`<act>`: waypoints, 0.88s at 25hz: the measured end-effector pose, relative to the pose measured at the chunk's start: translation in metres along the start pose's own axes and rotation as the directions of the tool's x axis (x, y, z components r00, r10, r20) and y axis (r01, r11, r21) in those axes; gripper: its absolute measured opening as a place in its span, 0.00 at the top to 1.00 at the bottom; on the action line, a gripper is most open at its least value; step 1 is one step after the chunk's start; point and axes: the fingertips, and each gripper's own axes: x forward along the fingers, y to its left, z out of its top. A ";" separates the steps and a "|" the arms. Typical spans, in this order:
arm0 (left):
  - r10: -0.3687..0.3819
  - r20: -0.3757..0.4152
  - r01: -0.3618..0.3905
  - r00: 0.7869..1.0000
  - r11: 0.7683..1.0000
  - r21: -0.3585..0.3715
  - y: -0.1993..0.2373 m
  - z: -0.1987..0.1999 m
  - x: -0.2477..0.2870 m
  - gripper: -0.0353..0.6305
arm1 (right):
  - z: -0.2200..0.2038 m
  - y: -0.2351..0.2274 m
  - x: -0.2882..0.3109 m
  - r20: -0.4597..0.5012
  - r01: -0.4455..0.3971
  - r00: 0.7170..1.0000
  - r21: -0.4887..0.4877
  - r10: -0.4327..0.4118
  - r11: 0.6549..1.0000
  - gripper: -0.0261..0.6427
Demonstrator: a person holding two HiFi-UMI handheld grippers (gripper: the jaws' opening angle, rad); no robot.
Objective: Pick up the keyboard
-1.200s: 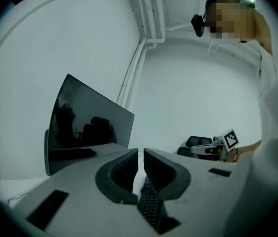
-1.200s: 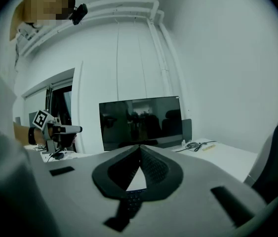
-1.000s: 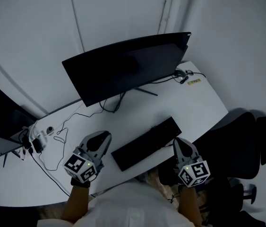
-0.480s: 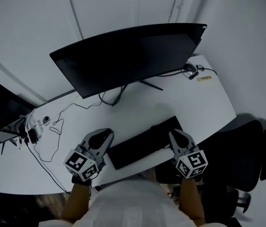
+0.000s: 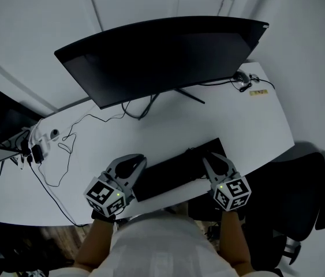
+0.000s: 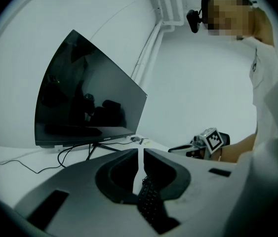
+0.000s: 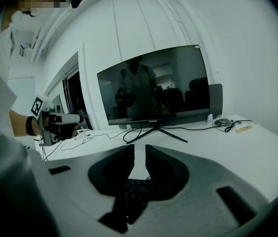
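The left gripper (image 5: 137, 159) is clenched on nothing. The right gripper (image 5: 209, 158) is released, its jaws opening by a narrow gap with nothing between them. Each is at one end of the flat black rectangular keyboard (image 5: 174, 171), which lies slanted at the near edge of the curved white desk (image 5: 249, 126). A wide black curved monitor (image 5: 162, 51) stands at the far side. Only the head view shows the keyboard's full length; the gripper views show its key rows just below the jaws.

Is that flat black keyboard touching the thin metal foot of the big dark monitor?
Apart. The head view shows a stretch of bare white desk between the black keyboard and the monitor's stand.
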 end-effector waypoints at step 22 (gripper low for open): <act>-0.056 -0.125 0.054 0.991 0.998 -0.023 -0.006 -0.039 0.031 0.56 | -0.032 -0.006 0.017 -0.104 -0.036 0.994 -0.007 0.035 0.999 0.56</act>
